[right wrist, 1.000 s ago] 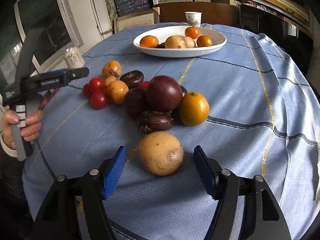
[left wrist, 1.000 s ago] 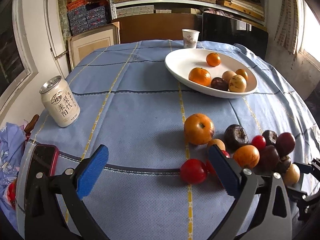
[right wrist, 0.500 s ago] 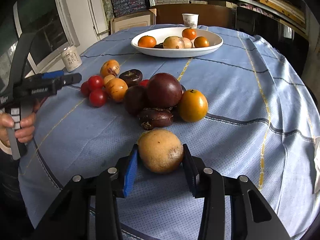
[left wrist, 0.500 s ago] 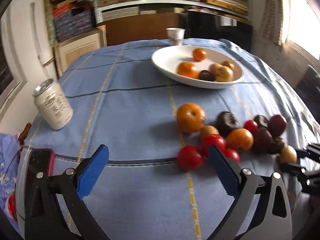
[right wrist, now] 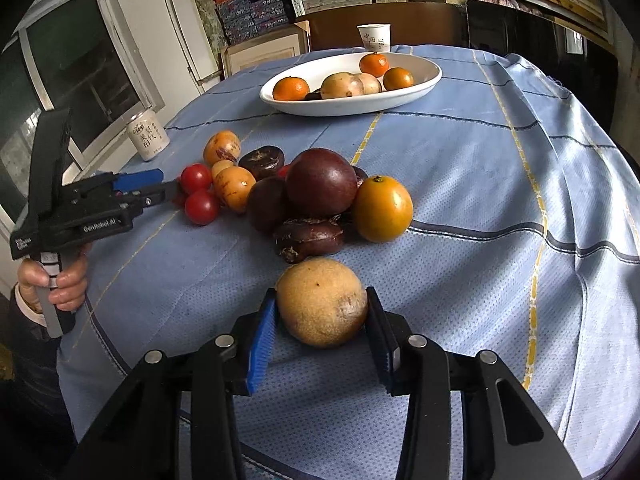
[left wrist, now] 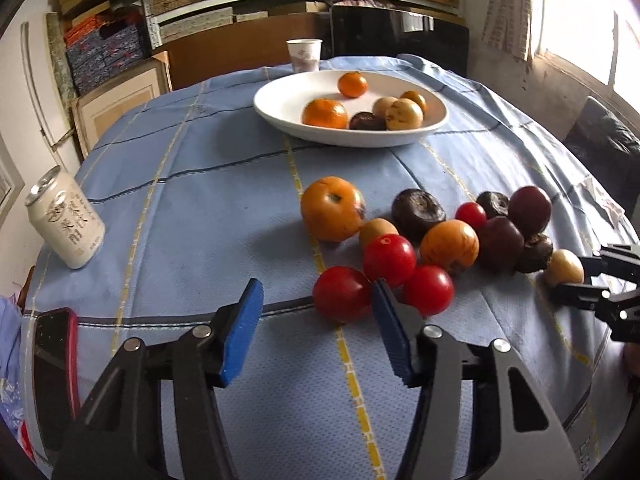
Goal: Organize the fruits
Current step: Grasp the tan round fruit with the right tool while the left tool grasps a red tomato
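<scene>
Loose fruits lie heaped on the blue tablecloth: red tomatoes (left wrist: 389, 259), orange fruits (left wrist: 332, 208), dark purple ones (right wrist: 320, 182). A white plate (left wrist: 280, 94) at the back holds several more. My left gripper (left wrist: 316, 330) points down at the near red tomato (left wrist: 341, 294). Its jaws are closing with that tomato between the tips, close to the right pad and apart from the left one. My right gripper (right wrist: 322, 322) is shut on a tan round fruit (right wrist: 322, 300) that rests on the cloth in front of the heap. The left wrist view shows this fruit (left wrist: 563, 267) at the heap's right end.
A white drink can (left wrist: 66, 220) stands at the table's left side. A paper cup (left wrist: 304, 54) stands behind the plate. A phone in a red case (left wrist: 54, 360) lies at the near left edge. Shelves and boxes fill the wall beyond.
My left jaws have narrowed a lot, and the gripper has come down toward the red tomatoes. My right jaws, open around the tan fruit a second ago, have shut on it.
</scene>
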Tool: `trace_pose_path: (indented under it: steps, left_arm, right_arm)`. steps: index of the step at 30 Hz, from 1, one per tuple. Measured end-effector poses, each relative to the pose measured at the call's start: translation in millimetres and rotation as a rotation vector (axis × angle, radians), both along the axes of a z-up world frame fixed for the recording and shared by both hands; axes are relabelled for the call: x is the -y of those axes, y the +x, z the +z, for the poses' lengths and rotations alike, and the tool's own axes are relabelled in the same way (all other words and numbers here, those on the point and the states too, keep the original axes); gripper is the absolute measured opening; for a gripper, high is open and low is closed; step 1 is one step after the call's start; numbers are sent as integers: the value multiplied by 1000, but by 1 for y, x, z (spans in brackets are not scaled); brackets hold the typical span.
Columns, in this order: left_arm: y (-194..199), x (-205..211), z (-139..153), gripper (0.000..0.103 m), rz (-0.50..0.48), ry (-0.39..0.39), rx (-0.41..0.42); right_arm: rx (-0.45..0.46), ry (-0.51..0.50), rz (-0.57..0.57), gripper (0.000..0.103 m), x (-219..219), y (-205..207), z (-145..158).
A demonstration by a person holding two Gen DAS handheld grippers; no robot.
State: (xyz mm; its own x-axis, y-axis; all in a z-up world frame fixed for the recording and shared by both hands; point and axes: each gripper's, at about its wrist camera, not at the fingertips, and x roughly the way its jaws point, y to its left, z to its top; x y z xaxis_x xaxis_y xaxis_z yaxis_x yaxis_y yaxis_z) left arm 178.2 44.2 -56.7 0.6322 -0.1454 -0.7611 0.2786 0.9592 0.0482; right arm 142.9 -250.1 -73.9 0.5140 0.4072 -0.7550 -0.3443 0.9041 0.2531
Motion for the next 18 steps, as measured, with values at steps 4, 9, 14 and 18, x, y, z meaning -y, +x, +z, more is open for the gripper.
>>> trace_pose_path:
  steps: [4, 9, 14, 18]
  left_arm:
    - [0, 3, -3, 54, -23, 1, -14]
    - [8, 13, -9, 51, -46, 28, -41]
    - [11, 17, -14, 44, -57, 42, -59]
    - [16, 17, -11, 43, -38, 48, -43]
  right_arm:
    - [-4, 16, -2, 44, 2, 1, 0]
    - [-7, 28, -2, 44, 3, 1, 0]
    - [-10, 37, -2, 45, 4, 2, 0]
    - [-8, 32, -2, 45, 3, 1, -1]
